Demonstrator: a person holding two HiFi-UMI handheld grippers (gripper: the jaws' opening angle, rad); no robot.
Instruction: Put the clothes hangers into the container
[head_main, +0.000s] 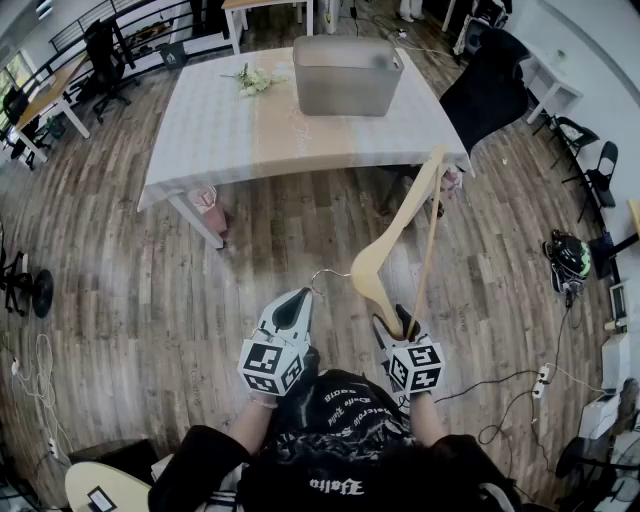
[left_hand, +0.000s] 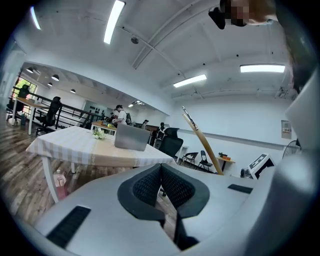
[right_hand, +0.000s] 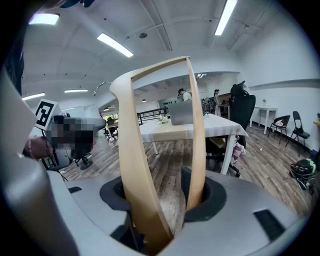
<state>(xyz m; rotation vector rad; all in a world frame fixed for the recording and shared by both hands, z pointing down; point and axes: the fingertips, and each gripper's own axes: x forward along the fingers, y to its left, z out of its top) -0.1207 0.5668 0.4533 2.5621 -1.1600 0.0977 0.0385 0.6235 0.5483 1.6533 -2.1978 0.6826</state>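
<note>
Farthest left of the 2 tools, our left gripper (head_main: 290, 312) hangs low in front of us with its jaws pressed together on nothing (left_hand: 161, 172). We judge it is kept idle and tucked in so it stays out of the carrying hand's way. Ahead and slightly to its right, the container (head_main: 345, 80) stands on the far half of the table (head_main: 230, 130), well apart from us, its top apparently open. A small bunch of flowers (head_main: 252, 80) lies just to its left, so a drop from the right or the front looks cleaner to us. Right of that line, the clothes hanger (head_main: 375, 262) is in the air, not yet near the container. Our right gripper (head_main: 402, 325) clamps 1 end of it where the curved shoulder and the straight bar meet, with the shoulder against 1 pad and the bar against the other (right_hand: 160, 200). The wood (right_hand: 131, 165) rises up and forward from the jaws with the metal hook pointing left toward the idle gripper. Held by the end like this, the long body leads toward the table, which should let the far tip reach the rim first. Bare floor lies between us and the table's near edge, so the approach is free. The black chair (head_main: 490, 90) crowds the right corner, so we would keep the swing toward the middle.
</note>
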